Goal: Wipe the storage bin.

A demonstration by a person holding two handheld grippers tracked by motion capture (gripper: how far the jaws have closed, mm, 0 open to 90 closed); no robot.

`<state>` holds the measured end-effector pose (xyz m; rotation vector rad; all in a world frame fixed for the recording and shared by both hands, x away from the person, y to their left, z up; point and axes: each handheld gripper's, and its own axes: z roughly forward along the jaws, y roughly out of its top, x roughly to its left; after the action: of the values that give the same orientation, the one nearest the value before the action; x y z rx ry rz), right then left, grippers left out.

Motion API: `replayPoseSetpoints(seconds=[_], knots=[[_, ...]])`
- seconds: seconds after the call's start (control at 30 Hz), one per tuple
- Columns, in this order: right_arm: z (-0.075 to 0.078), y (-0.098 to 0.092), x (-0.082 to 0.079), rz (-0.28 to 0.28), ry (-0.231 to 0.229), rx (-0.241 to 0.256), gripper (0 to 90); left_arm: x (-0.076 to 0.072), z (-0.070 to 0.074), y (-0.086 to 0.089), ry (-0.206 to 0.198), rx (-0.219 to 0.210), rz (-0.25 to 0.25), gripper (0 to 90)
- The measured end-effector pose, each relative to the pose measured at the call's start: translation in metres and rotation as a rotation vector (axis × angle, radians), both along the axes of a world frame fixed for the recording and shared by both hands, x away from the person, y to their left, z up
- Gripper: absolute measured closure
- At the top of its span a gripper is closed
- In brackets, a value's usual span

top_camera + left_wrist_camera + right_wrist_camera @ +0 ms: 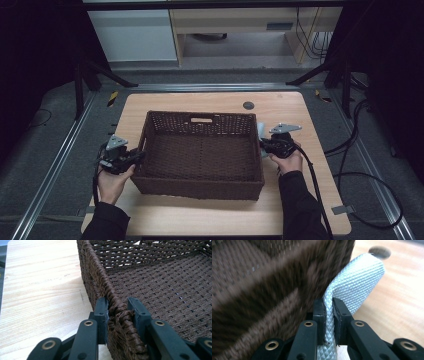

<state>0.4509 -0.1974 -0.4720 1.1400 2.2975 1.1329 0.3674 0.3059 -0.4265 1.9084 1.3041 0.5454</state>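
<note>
A dark brown woven basket [197, 187] stands in the middle of the wooden table [305, 200], with nothing inside it. My left gripper [135, 156] is at the basket's left wall. In the left gripper view its jaws straddle the braided rim [100, 282], one outside and one inside, and the left gripper [118, 306] is shut on it. My right gripper [263, 145] is just outside the basket's right wall [274, 285]. It [329, 306] is shut on a silvery textured sheet [359, 280] that curls upward beside the basket [261, 131].
A round grey grommet [248, 105] is set in the table behind the basket, also seen as a grey disc [379, 252]. Bare wood lies left of the basket [45, 295]. Cables trail off the table's right side [350, 175]. Metal rails run along the floor.
</note>
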Motion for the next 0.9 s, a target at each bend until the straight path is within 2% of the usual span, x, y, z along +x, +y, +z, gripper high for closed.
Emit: replayPoseSetpoints(seconds=[0.1, 0.17, 0.2, 0.33, 0.43, 0.5, 0.6, 0.67, 0.8, 0.83, 0.9], knots=[[-0.012, 0.001, 0.002, -0.002, 0.055, -0.026, 82.1, 0.002, 0.0, 0.0, 0.001, 0.002, -0.002, 69.4], [-0.015, 0.002, 0.002, 0.002, 0.066, -0.036, 82.1, 0.002, 0.0, 0.0, 0.002, 0.001, -0.003, 68.9], [-0.013, 0.003, 0.001, 0.006, 0.061, -0.031, 82.1, 0.001, 0.0, 0.0, -0.002, 0.007, 0.006, 65.1], [0.009, -0.004, -0.004, -0.007, -0.021, 0.046, 82.1, 0.0, 0.001, 0.001, -0.009, 0.02, 0.026, 55.7], [0.032, -0.008, -0.011, -0.006, -0.091, 0.081, 82.2, -0.002, 0.004, 0.003, -0.021, -0.001, 0.021, 51.8], [0.043, -0.009, -0.014, 0.002, -0.121, 0.077, 82.2, -0.006, 0.008, 0.003, -0.023, -0.004, 0.014, 49.7], [0.048, -0.008, -0.016, 0.012, -0.126, 0.058, 82.2, -0.011, 0.009, 0.002, -0.019, 0.007, 0.003, 50.4], [0.043, -0.005, -0.019, 0.022, -0.109, 0.039, 82.2, -0.015, 0.007, 0.0, -0.016, 0.013, -0.002, 55.6], [0.024, -0.005, -0.019, 0.023, -0.064, 0.014, 82.2, -0.016, 0.002, 0.001, 0.002, -0.007, 0.003, 61.8], [0.019, -0.005, -0.019, 0.023, -0.051, 0.007, 82.2, -0.015, 0.001, 0.003, 0.013, -0.027, -0.002, 63.0], [0.008, -0.004, -0.019, 0.022, -0.024, 0.0, 82.1, -0.015, 0.001, 0.002, 0.012, -0.027, 0.0, 65.9]])
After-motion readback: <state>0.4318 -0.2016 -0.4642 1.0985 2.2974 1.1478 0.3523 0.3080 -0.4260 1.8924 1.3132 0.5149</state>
